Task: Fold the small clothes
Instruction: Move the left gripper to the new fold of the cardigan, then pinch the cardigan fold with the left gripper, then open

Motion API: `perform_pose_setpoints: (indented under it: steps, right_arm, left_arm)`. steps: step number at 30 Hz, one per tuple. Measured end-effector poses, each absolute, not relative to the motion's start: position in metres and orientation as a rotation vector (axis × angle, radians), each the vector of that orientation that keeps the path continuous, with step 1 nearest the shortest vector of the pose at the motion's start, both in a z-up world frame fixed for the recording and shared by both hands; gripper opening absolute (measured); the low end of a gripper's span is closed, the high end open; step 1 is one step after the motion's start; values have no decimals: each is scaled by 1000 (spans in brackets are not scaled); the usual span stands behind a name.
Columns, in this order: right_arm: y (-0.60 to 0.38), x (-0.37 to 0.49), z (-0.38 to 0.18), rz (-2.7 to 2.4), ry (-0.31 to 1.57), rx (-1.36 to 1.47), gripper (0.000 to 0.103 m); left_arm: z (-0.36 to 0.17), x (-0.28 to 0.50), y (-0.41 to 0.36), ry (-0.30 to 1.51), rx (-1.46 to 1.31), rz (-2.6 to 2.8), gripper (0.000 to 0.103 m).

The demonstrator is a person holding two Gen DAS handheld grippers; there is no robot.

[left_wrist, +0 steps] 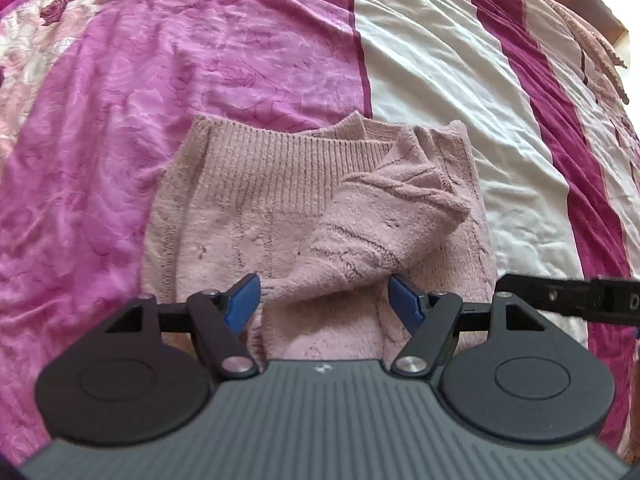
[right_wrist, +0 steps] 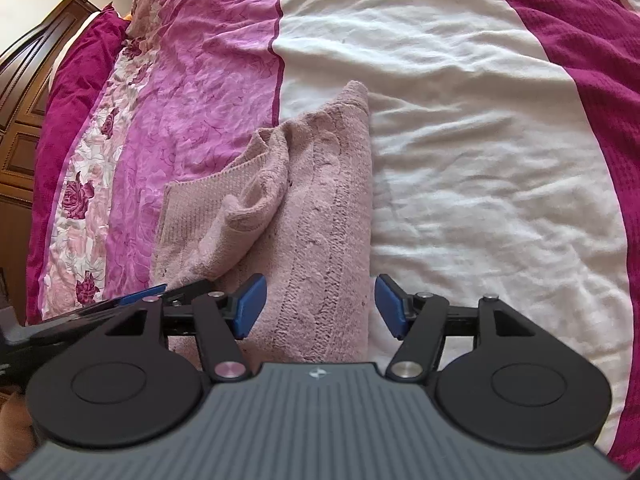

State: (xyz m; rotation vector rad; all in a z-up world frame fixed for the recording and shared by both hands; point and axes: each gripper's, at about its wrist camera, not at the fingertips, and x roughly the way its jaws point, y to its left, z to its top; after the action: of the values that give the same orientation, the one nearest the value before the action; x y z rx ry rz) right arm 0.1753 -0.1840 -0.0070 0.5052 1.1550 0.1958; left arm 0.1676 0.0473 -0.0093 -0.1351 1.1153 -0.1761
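Sweater (left_wrist: 280, 208) pale pink, cable-knit (ribbed hem showing), partly folded on bedspread (left_wrist: 120, 120).

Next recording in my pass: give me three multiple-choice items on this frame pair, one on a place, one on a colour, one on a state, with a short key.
1. Where does the dusty-pink cable-knit sweater lie?
A. On the striped pink, white and magenta bedspread
B. On a wooden floor
C. In a laundry basket

2. What colour are the finger pads of the right gripper?
A. Red
B. Blue
C. Yellow

3. How does the left gripper stand?
A. Shut on the sweater's ribbed hem
B. Out of view
C. Open, pads apart either side of a folded-over sleeve

Key: 1 A, since bedspread shows on all sides of the sweater; 2 B, since both pads are plainly blue; 3 C, since a gap shows between each pad and the sleeve in the left wrist view.
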Motion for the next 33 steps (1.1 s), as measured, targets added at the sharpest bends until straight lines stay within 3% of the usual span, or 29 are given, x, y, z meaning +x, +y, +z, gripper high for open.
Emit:
perform_pose_setpoints:
  steps: [1, 3, 7, 18, 24, 33]
  right_arm:
    - [-184, 175, -8, 195, 1158, 503, 69]
    - [-184, 174, -9, 196, 1163, 501, 69]
    - [-183, 174, -10, 198, 1163, 496, 69]
    - [-182, 172, -14, 210, 1171, 489, 69]
    - [-181, 171, -15, 211, 1176, 488, 69]
    - [-182, 170, -18, 204, 1184, 485, 69]
  left_arm:
    - [-10, 167, 48, 1100, -151, -189, 44]
    - [-12, 169, 56, 1102, -186, -192, 16]
    - [-4, 165, 81, 1071, -285, -99, 12]
    - [-14, 165, 124, 1109, -397, 103, 11]
    - [-15, 160, 118, 1113, -409, 83, 45]
    - [-4, 160, 107, 1058, -483, -12, 47]
